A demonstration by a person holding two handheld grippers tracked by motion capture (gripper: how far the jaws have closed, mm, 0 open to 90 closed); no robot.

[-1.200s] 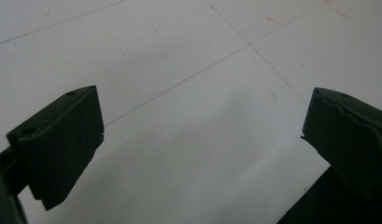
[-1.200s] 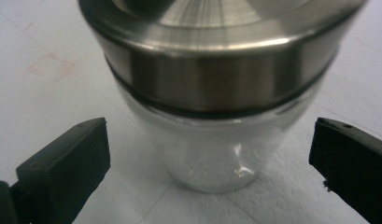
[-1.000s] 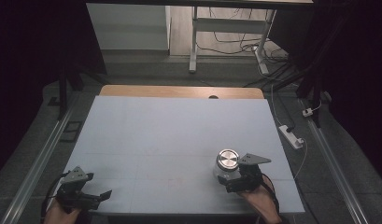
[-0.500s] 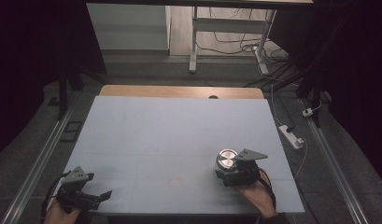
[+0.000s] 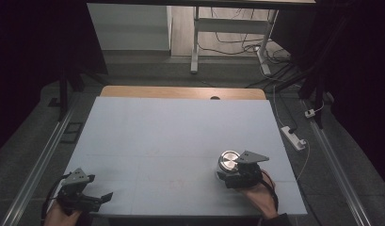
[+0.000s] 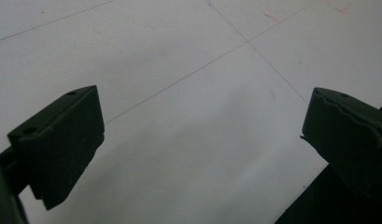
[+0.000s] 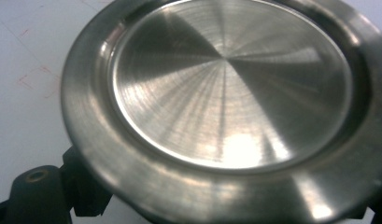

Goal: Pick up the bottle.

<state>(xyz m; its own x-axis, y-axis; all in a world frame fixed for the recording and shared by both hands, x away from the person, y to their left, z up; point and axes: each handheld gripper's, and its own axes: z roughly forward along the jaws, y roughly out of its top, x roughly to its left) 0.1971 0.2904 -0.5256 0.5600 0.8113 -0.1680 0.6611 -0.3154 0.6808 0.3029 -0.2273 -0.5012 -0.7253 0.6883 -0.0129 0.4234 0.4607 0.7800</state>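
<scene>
Steel lid, round with a brushed face, sits at the near right of my pale table; my right gripper is just behind it, one black jaw showing under its rim in the right gripper view, though I cannot tell whether it grips. My left gripper rests at the near left corner, jaws spread wide over bare surface

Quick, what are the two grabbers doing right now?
Left hand-held gripper: open, holding nothing.
Right hand-held gripper: around the round metal lid; grip cannot be told.
</scene>
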